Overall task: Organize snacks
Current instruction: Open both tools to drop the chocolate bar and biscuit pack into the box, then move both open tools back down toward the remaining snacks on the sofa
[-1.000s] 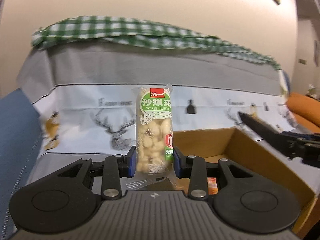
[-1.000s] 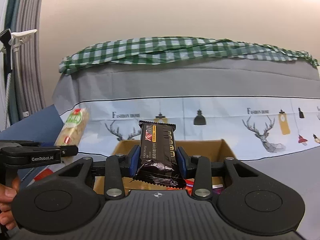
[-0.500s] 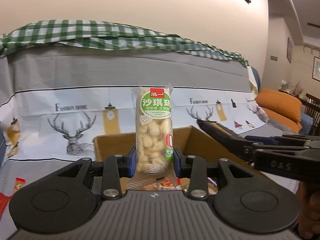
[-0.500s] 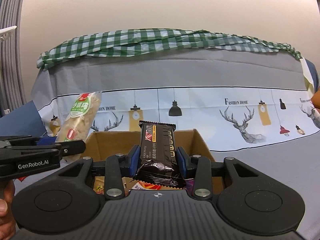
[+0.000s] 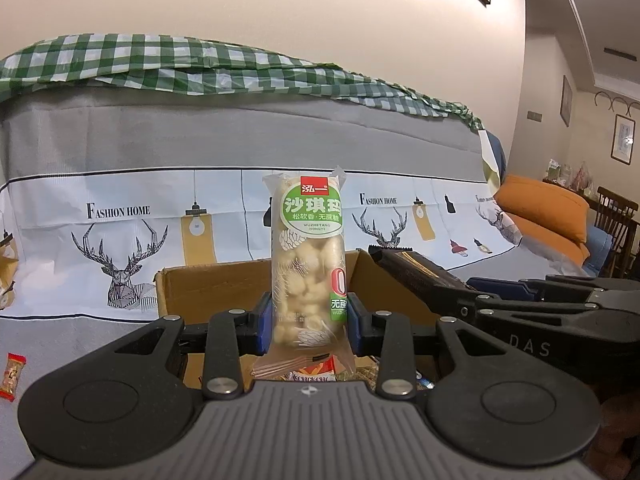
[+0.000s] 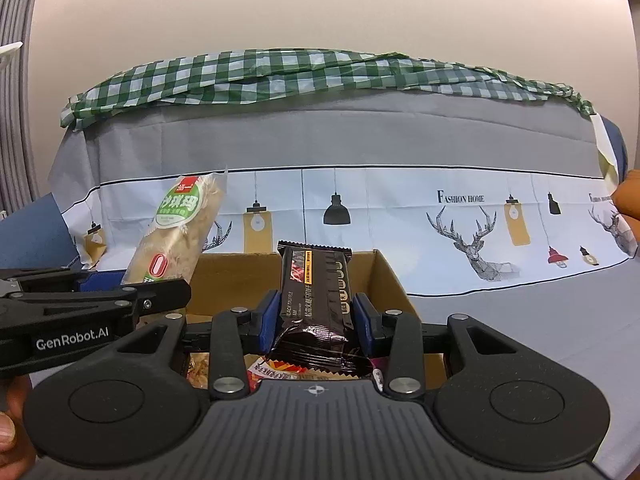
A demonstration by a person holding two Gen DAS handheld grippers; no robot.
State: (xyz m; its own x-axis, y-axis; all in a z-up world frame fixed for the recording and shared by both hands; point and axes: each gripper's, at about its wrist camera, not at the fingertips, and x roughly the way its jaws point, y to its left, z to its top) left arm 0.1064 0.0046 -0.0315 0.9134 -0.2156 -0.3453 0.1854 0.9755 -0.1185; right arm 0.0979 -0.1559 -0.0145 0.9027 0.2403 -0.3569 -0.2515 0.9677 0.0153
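The person is carrying two snacks to the cardboard box (image 5: 208, 288), one in each tool, and the step in hand is the delivery over the box. The left hand-held gripper (image 5: 308, 322) is clamping a green-labelled sachima pack (image 5: 307, 256) upright between its blue pads, at the centre of the left wrist view, just in front of the box's far wall. The right hand-held gripper (image 6: 316, 320) is gripping a dark black-truffle snack bar (image 6: 316, 292), also upright, at the centre of the right wrist view, with the open box (image 6: 384, 276) directly behind and below it. Both tools are hovering side by side above the box mouth, where other wrappers are showing low in both frames. One loose red candy (image 5: 12, 376) is lying at the lower left of the left wrist view, on the deer-print cloth (image 5: 120, 240), outside the box. The next move probably calls for tipping each pack down over a free patch inside the box and parting the pads, one tool at a time so the two are not colliding.
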